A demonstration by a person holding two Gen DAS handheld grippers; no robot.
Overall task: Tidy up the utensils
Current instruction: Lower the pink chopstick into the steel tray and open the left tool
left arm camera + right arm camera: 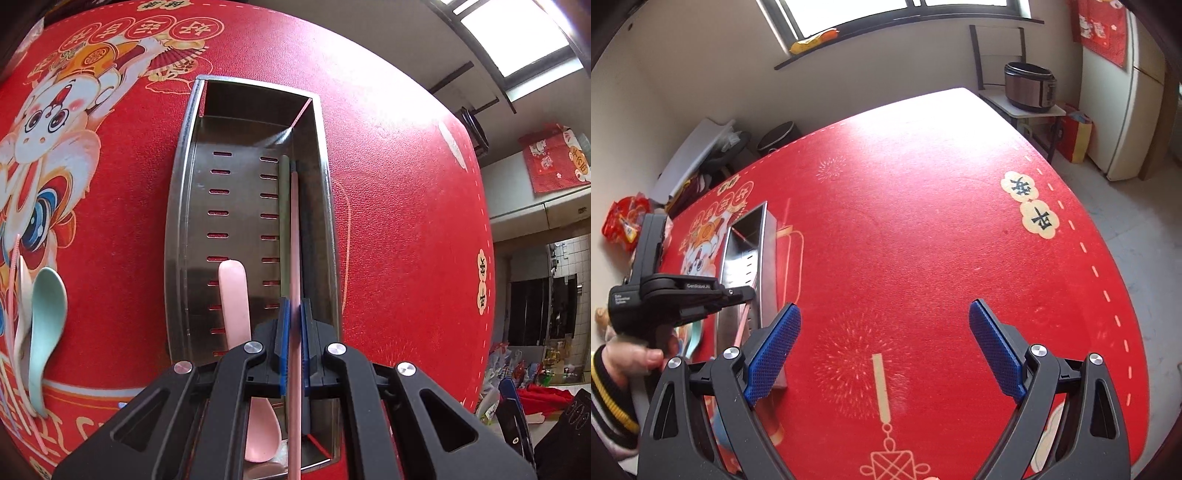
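Leftmost, on the red printed worktop (388, 184), a mint-green spoon (46, 325) lies beside a cream spoon (23, 295) and thin pink sticks (14, 266), well apart from the steel tray (177, 236), so these look like the utensils not yet sorted; moving right, the tray sits lengthwise along the camera's line of sight, its slotted floor presumably there to drain washed cutlery; inside it a pink spoon (232, 295) rests bowl-near, handle pointing away, on the left half of the floor; further right, along the tray's right wall, a green chopstick (284, 206) and something darker beside it lie parallel, which suggests that side is being kept for chopsticks; the left tool (294, 314) is closed tight on a pink chopstick (294, 229), held in line with those already laid down and angled down over that same right side, most likely so it can be released straight alongside them without crossing the spoon; a person's hand (626, 360) in a striped sleeve carries that tool, seen from the right wrist view; rightmost, the right tool (884, 343) hangs over bare cloth with its blue pads (774, 350) spread wide and nothing between them, probably ready to fetch another piece.
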